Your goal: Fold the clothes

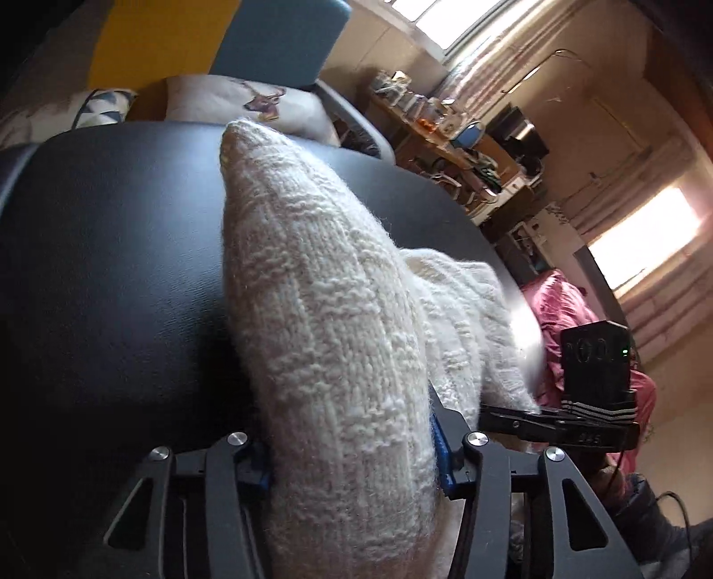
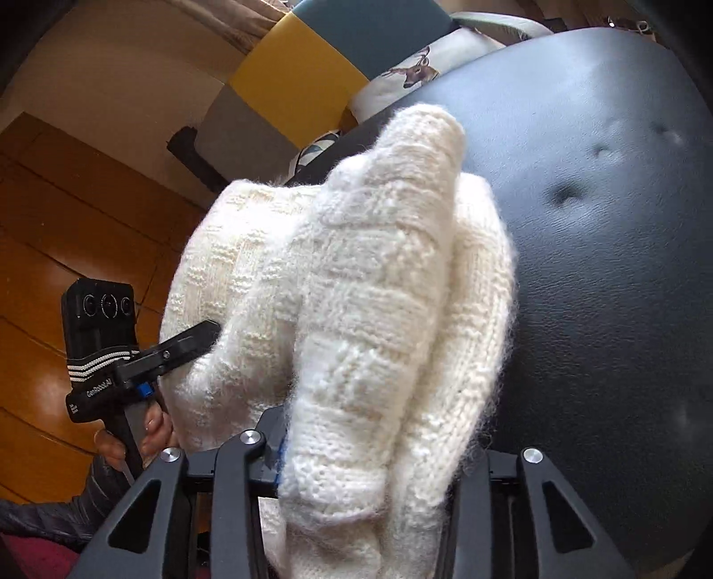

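Note:
A cream knitted sweater (image 1: 329,311) lies bunched on a black leather seat (image 1: 111,249). My left gripper (image 1: 352,463) is shut on a thick fold of the sweater, which hides its fingertips. My right gripper (image 2: 370,458) is shut on another fold of the same sweater (image 2: 356,285), fingertips hidden too. In the left wrist view the right gripper (image 1: 512,418) shows at the right, pinching the knit. In the right wrist view the left gripper (image 2: 196,343) shows at the left, its fingers buried in the sweater's edge.
The black seat (image 2: 601,222) has dimples on the right. A deer-print cushion (image 1: 249,107) and a yellow-blue backrest (image 1: 214,40) lie beyond it. Wooden floor (image 2: 53,267) is at the left. A cluttered desk (image 1: 450,133) and pink bedding (image 1: 561,307) are at the right.

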